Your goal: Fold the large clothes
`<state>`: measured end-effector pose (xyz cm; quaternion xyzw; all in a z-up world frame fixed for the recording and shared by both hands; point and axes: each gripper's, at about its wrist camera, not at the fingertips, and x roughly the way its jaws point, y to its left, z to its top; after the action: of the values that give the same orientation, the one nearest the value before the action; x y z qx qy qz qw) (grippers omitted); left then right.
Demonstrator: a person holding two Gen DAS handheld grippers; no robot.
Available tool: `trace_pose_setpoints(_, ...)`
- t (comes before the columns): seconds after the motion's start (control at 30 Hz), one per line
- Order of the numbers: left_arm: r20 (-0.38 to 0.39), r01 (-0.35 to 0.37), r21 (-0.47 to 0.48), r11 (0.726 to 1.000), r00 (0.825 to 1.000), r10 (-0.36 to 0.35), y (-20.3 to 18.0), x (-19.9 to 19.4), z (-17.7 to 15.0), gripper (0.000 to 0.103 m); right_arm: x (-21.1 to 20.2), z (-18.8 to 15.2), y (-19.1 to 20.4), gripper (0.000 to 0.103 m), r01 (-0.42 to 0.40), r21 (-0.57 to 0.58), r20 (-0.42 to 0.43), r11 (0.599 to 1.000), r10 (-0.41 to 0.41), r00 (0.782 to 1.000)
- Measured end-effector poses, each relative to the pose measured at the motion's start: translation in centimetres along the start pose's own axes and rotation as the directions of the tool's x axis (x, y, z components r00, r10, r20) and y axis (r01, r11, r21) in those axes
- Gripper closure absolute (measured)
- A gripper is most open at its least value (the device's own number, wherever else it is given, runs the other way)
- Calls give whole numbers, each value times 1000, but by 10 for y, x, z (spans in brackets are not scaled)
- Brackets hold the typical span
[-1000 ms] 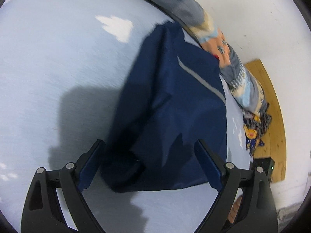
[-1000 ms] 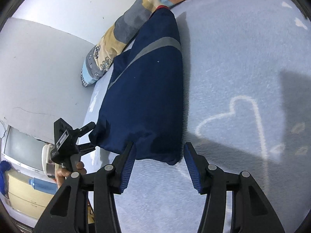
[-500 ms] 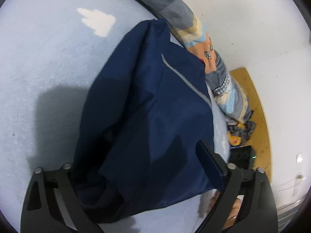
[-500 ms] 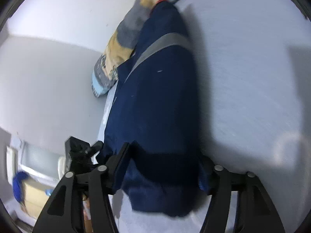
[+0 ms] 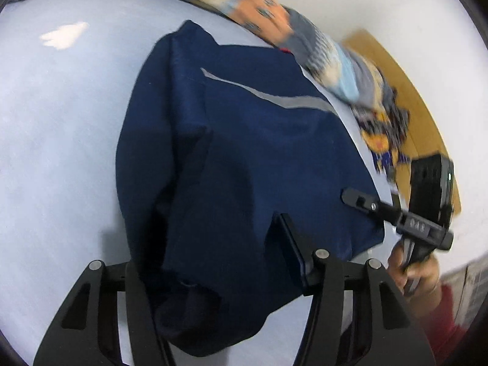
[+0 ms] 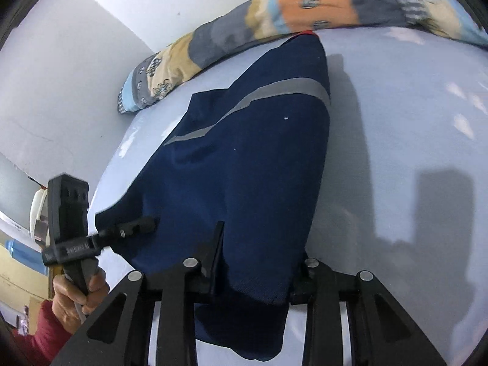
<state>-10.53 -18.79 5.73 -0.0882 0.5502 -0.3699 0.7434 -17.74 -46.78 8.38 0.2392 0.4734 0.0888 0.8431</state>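
A navy blue garment (image 5: pixel 244 158) with a grey stripe lies folded on the pale blue bed sheet (image 5: pixel 61 122). My left gripper (image 5: pixel 213 259) has its jaws around the garment's near edge, which drapes over the left finger and hides it; the fabric is lifted. In the right wrist view the same garment (image 6: pixel 244 158) hangs over my right gripper (image 6: pixel 256 256), whose jaws are closed in on its near corner. Each gripper shows in the other's view: the right one (image 5: pixel 360 201) and the left one (image 6: pixel 146 225), both touching the garment's edge.
A patchwork quilt roll (image 6: pixel 274 21) lies along the far edge of the bed against the white wall. A wooden board (image 5: pixel 411 116) and colourful cloth (image 5: pixel 381 140) lie beside the bed. The sheet (image 6: pixel 411 122) stretches to the right. A cabinet (image 6: pixel 18 262) stands at lower left.
Both grippers moved forward onto the garment's near edge and closed on it. The edge is now lifted and draped over the fingers. The two grippers are closer together.
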Motion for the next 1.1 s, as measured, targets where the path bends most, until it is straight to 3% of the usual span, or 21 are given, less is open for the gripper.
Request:
trace_pose_setpoints(0.1,-40,-24,14,1000,999,25,-24,11,-33,47,-26,-30,-20,70,43,14,-23,999,-43,999)
trace_pose_setpoints(0.17,-63,-95,25,995,993,96,-30,16,-46,47,-29,-43,-33,60,101,50,-57,994,-98,994)
trace_pose_setpoints(0.2,-61,-133,37,990,989,135,-32,15,-48,46,-28,-46,-40,53,144,73,-87,987,-137,987)
trace_pose_setpoints(0.27,-2,-209,62,976,978,210,-39,-1,-48,46,-30,-46,-50,53,167,128,-115,978,-152,982)
trace_pose_setpoints(0.33,105,-305,76,949,949,296,-44,-27,-43,41,-48,-40,-51,53,200,144,-60,969,-193,979)
trace_pose_setpoints(0.4,236,-395,83,915,900,367,-51,-52,-34,29,-72,-32,-43,53,265,92,60,960,-271,961)
trace_pose_setpoints(0.5,316,-417,137,898,878,359,-64,-55,-16,28,-78,-19,-27,60,281,24,176,959,-281,943)
trace_pose_setpoints(0.53,333,-422,170,891,875,351,-74,-47,-13,28,-74,-13,-19,71,285,-13,205,958,-277,939)
trace_pose_setpoints(0.6,343,-434,243,868,875,341,-87,-32,-16,28,-58,0,-3,79,307,-72,221,949,-285,933)
trace_pose_setpoints(0.7,282,-468,323,823,877,388,-90,-7,-23,27,-30,12,-4,78,303,-88,176,949,-284,942)
trace_pose_setpoints(0.8,125,-463,306,832,886,447,-68,33,-29,27,9,21,-15,77,322,-74,92,944,-315,945)
trace_pose_setpoints(0.93,123,-453,298,840,891,437,-64,34,-23,25,29,21,-31,76,298,-33,36,954,-297,954)
trace_pose_setpoints(1.1,212,-461,311,831,886,412,-83,14,-24,25,-5,17,-21,77,252,-39,85,967,-248,965)
